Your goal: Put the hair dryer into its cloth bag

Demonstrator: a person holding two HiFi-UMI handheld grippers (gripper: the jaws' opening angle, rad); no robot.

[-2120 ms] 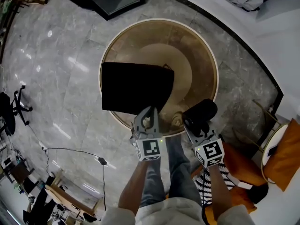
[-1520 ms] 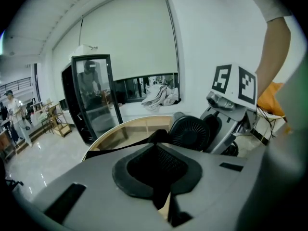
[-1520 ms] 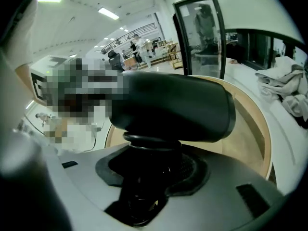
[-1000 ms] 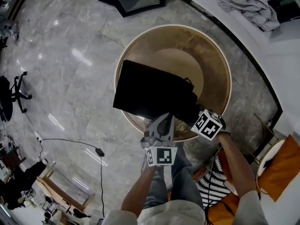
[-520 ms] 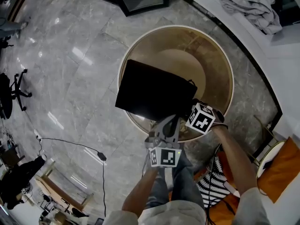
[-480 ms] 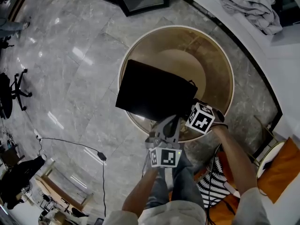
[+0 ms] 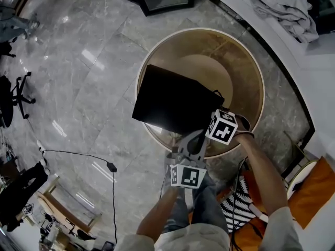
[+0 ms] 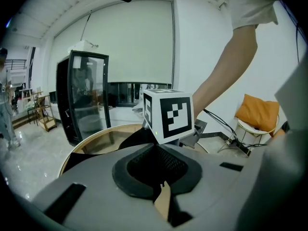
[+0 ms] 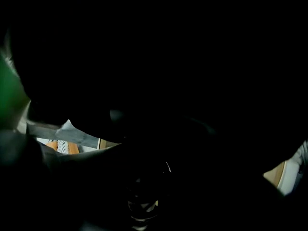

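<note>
A round golden-brown bench with a pale rim stands on a grey marble floor. The black cloth bag lies flat on the bench's 7 o'clock part. In the head view its long axis runs from about 10 o'clock to 4 o'clock. Its 8 o'clock corner hangs over the rim, and a thin cord loop shows at the 4 o'clock end, where the mouth is. The left tongs come in from 6 o'clock, pointing toward 12, and meet the bag's near edge just beside that mouth. In the left gripper view these tongs are clenched, with black woven cloth bunched at their tips. The right tongs come from 4 o'clock, tipped steeply down. Their front end is sunk into the bag's mouth, so only the marker cube and the rear body show outside. The right gripper view is almost wholly black, with only slivers of light at its 8 o'clock and 4 o'clock edges. Whether these tongs are clenched or released cannot be told. The hair dryer cannot be made out in any view, so neither its place nor the way it points can be read. An orange cushion lies on a seat at 4 o'clock, well apart from the bench.
</note>
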